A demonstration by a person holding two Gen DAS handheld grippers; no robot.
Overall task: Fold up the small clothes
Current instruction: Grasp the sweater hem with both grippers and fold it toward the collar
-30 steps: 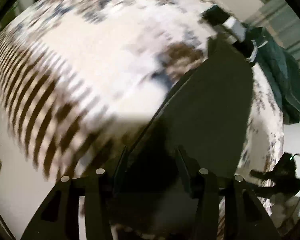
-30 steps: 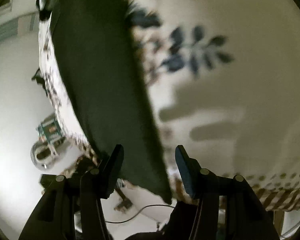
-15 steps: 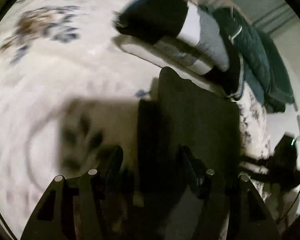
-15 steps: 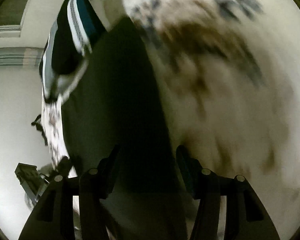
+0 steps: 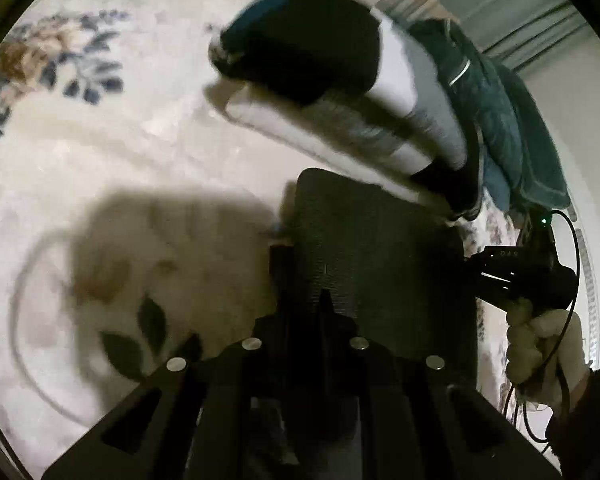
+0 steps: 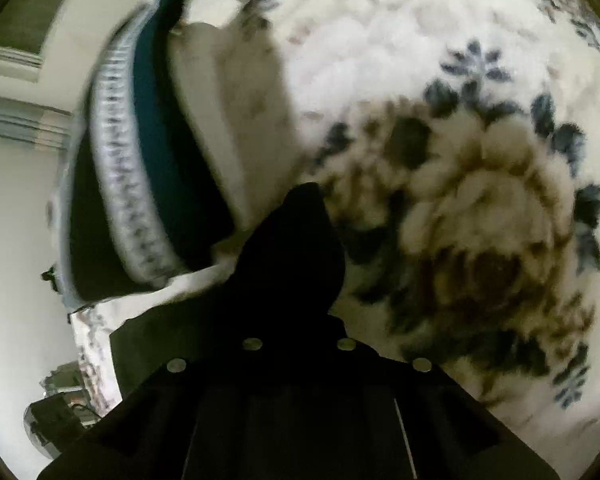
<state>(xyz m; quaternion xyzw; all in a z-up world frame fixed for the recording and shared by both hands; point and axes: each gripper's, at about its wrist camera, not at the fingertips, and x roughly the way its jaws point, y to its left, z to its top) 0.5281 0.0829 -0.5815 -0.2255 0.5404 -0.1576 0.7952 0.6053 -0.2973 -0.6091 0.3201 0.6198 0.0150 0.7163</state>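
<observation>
The left wrist view takes in the whole dark garment (image 5: 380, 264), a flat dark rectangle lying on a cream blanket with blue and brown flowers (image 5: 112, 152), which looks like a bed cover. Its far edge lies just beside a stack of folded clothes (image 5: 340, 92) in black, white, grey and teal bands. Beyond the stack this view alone shows a teal quilted garment (image 5: 512, 128) heaped at the blanket's far right. It also shows the person's right hand (image 5: 540, 344), fist wrapped round the handle of the right gripper (image 5: 516, 276), at the garment's right edge, with a cable looping beside it. The right wrist view shows none of that; it has a close and blurred look at a large brown rose on the blanket, the striped edge of the stack (image 6: 140, 168) seen end on, and pale floor with some blurred gear at lower left. Both grippers point steeply down at the blanket. The left gripper (image 5: 320, 300) has its jaws closing, nearly together, on the near edge of the garment, with cloth between them. In the right view the jaws are together, clamped on a dark peak of the garment (image 6: 296, 248) that rises over the fingertips.
</observation>
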